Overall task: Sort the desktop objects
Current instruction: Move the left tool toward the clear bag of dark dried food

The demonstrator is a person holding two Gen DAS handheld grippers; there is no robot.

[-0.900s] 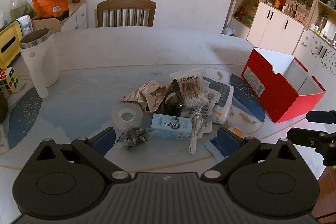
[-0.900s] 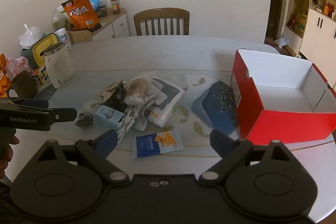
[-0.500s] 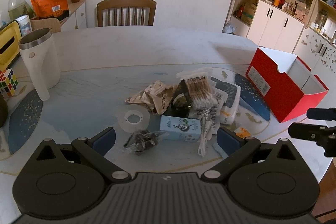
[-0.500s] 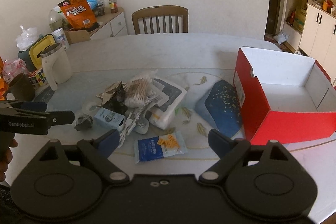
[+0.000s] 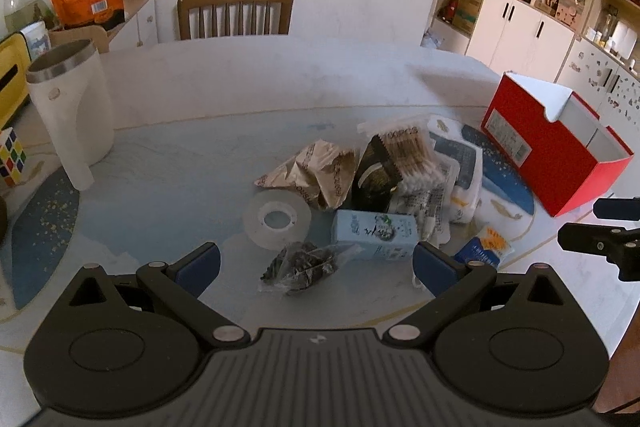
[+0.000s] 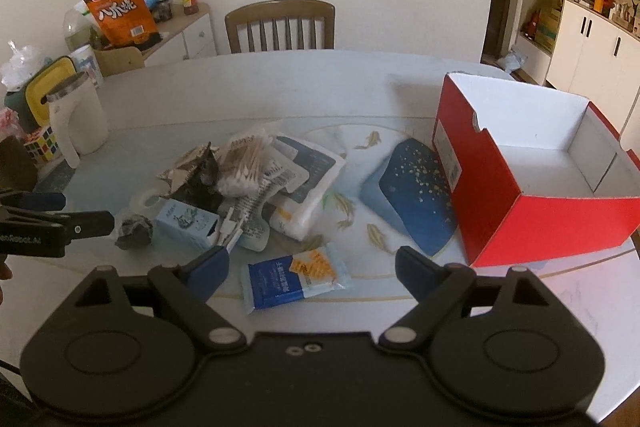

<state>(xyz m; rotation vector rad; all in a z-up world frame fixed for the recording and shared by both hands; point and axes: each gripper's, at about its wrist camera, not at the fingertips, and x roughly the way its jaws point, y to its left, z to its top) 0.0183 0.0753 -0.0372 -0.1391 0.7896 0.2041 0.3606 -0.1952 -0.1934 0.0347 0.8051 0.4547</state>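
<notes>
A heap of small items lies mid-table: a clear tape roll, a dark crumpled bag, a light blue box, a pack of cotton swabs and brown wrappers. My left gripper hovers open just short of the dark bag, nothing between its fingers. A blue and orange packet lies apart at the front, framed by my open right gripper, which does not touch it. An open red box with a white inside stands at the right.
A white jug, a puzzle cube and a yellow box stand at the left. A wooden chair faces the far edge. Cabinets line the right wall. An orange snack bag sits on a side cabinet.
Both views have shifted a little: the heap has slid right in the left wrist view, and the red box and packet sit slightly lower and nearer in the right wrist view. Both grippers stay open.
</notes>
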